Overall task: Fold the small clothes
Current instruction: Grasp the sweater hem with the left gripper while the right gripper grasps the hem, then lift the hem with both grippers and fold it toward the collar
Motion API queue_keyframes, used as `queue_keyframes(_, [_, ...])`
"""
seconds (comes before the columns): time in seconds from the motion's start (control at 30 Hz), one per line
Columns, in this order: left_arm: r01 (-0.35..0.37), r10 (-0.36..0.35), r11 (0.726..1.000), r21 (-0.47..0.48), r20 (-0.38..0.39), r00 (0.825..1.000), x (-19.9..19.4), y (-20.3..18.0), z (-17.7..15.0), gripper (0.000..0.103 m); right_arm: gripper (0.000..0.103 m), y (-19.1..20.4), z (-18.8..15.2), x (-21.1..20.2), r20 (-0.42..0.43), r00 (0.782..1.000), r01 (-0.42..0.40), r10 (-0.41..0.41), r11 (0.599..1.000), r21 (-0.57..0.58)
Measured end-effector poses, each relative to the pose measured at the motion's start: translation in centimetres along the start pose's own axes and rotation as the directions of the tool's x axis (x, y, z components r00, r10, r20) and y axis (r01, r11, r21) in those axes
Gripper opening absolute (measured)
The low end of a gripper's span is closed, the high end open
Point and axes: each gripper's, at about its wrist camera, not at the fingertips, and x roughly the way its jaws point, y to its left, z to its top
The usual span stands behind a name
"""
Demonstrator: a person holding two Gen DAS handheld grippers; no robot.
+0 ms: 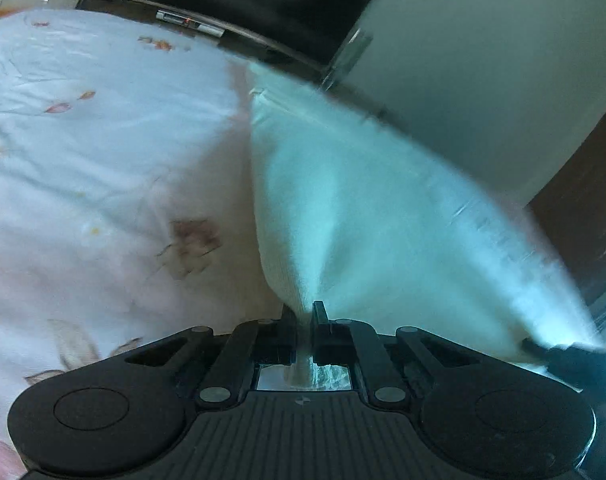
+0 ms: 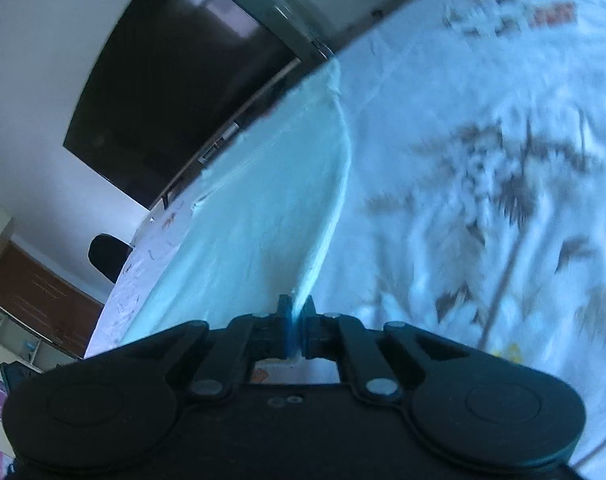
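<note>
**A:** What are your two grippers doing with the garment?

**B:** You are holding a pale, blue-white cloth [image 1: 367, 208] stretched between both tools. In the left wrist view, your left gripper [image 1: 303, 314] is pinching one gathered corner of the cloth, its fingers [image 1: 321, 318] pressing tight with the fabric bunching into a narrow neck between them. From that pinch the cloth is fanning out away from the camera and off to the right edge of the view, where a dark tip of your other tool [image 1: 543, 350] is showing at the cloth's far corner.

**A:** And the right side?

**B:** In the right wrist view, your right gripper [image 2: 297, 312] is pinching another edge of the same cloth [image 2: 263, 216], its fingers [image 2: 285, 320] closing on a thin fold. The cloth is rising from that pinch as a long curved panel.

**A:** Where is the cloth relative to the bed?

**B:** It is hanging taut just over the bed, whose floral sheet [image 1: 103, 140] is lying to the left of the cloth in the left view and to its right [image 2: 483, 180] in the right view. Beyond the bed, a dark screen [image 2: 163, 92] is hanging on the wall. Both views are blurring with motion.
</note>
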Motion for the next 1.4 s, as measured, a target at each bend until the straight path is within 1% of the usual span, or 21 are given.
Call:
queue_keyframes(0.03, [-0.013, 0.013, 1.000, -0.006, -0.026, 1.000, 0.9, 0.4, -0.4, 0.007, 0.005, -0.5, 0.0, 0.5, -0.022, 0.999, 0.032, -0.032, 0.999, -0.014])
queue_keyframes(0.07, [-0.003, 0.003, 1.000, -0.012, -0.006, 1.000, 0.9, 0.6, -0.6, 0.007, 0.004, -1.4, -0.2, 1.6, -0.073, 0.994, 0.082, -0.083, 0.997, -0.007])
queue_keyframes(0.1, [-0.006, 0.006, 1.000, -0.009, -0.004, 1.000, 0.8, 0.6, -0.6, 0.007, 0.004, -2.2, -0.3, 2.0, -0.090, 0.993, 0.083, -0.081, 0.996, 0.015])
queue_keyframes(0.13, [-0.012, 0.012, 1.000, -0.002, -0.003, 1.000, 0.8, 0.4, -0.6, 0.007, 0.004, -2.6, -0.3, 1.9, -0.076, 0.995, 0.063, -0.059, 0.997, 0.041])
queue_keyframes(0.17, [-0.019, 0.019, 1.000, 0.003, 0.000, 1.000, 0.8, 0.3, -0.6, 0.007, 0.005, -2.7, -0.2, 1.8, -0.072, 0.996, 0.061, -0.057, 0.997, 0.050])
queue_keyframes(0.37, [-0.019, 0.019, 1.000, -0.020, 0.012, 1.000, 0.6, 0.4, -1.0, 0.007, 0.004, -2.8, -0.3, 2.1, -0.072, 0.996, 0.049, -0.046, 0.997, 0.054])
queue_keyframes(0.43, [-0.022, 0.022, 1.000, -0.023, 0.016, 1.000, 0.6, 0.3, -1.1, 0.007, 0.004, -3.5, -0.4, 1.2, -0.078, 0.996, 0.048, -0.044, 0.998, 0.040])
queue_keyframes(0.6, [-0.019, 0.020, 0.999, -0.035, 0.025, 0.999, 0.7, 0.3, -1.5, 0.007, 0.004, -3.3, -0.4, 1.4, -0.080, 0.996, 0.050, -0.048, 0.998, 0.034])
queue_keyframes(0.63, [-0.015, 0.016, 0.999, -0.047, 0.024, 1.000, 0.6, 0.5, -1.5, 0.007, 0.004, -3.3, -0.4, 1.5, -0.079, 0.996, 0.051, -0.048, 0.998, 0.034])
queue_keyframes(0.7, [0.010, -0.006, 0.995, -0.103, 0.033, 0.999, 0.2, 1.1, -1.4, 0.007, 0.005, -2.8, -0.4, 1.4, -0.071, 0.996, 0.063, -0.062, 0.998, 0.015])
queue_keyframes(0.77, [0.054, -0.045, 0.988, -0.146, 0.066, 0.997, -0.5, 1.3, -1.2, 0.007, 0.005, -1.8, -0.2, 0.8, -0.049, 0.995, 0.083, -0.085, 0.996, -0.030])
queue_keyframes(0.83, [0.089, -0.073, 0.981, -0.172, 0.093, 0.993, -0.8, 1.3, -0.4, 0.007, 0.005, -0.8, 0.2, 0.2, -0.016, 0.997, 0.071, -0.072, 0.995, -0.067])
queue_keyframes(0.93, [0.137, -0.111, 0.974, -0.181, 0.146, 0.983, -1.0, 0.7, 2.1, 0.007, 0.005, 0.7, 1.6, 0.1, 0.042, 0.997, 0.062, -0.057, 0.991, -0.122])
queue_keyframes(1.0, [0.163, -0.131, 0.971, -0.176, 0.177, 0.975, -1.1, 0.4, 4.2, 0.007, 0.005, 2.0, 3.5, 0.2, 0.092, 0.995, 0.053, -0.040, 0.987, -0.149])
queue_keyframes(1.1, [0.199, -0.159, 0.962, -0.188, 0.207, 0.965, -0.4, 0.1, 8.1, 0.007, 0.005, 3.8, 6.6, 1.0, 0.137, 0.990, 0.054, -0.026, 0.978, -0.202])
queue_keyframes(1.17, [0.216, -0.173, 0.957, -0.194, 0.217, 0.961, 0.6, 0.1, 10.6, 0.007, 0.005, 4.6, 9.0, 1.9, 0.150, 0.989, 0.051, -0.018, 0.974, -0.222])
queue_keyframes(1.23, [0.219, -0.176, 0.959, -0.179, 0.224, 0.958, 2.0, 0.1, 13.0, 0.007, 0.005, 5.2, 11.3, 3.2, 0.166, 0.986, 0.047, -0.008, 0.971, -0.234])
queue_keyframes(1.4, [0.214, -0.172, 0.961, -0.177, 0.229, 0.958, 6.6, 0.4, 18.9, 0.007, 0.005, 5.4, 16.8, 7.4, 0.208, 0.978, 0.044, 0.006, 0.971, -0.235])
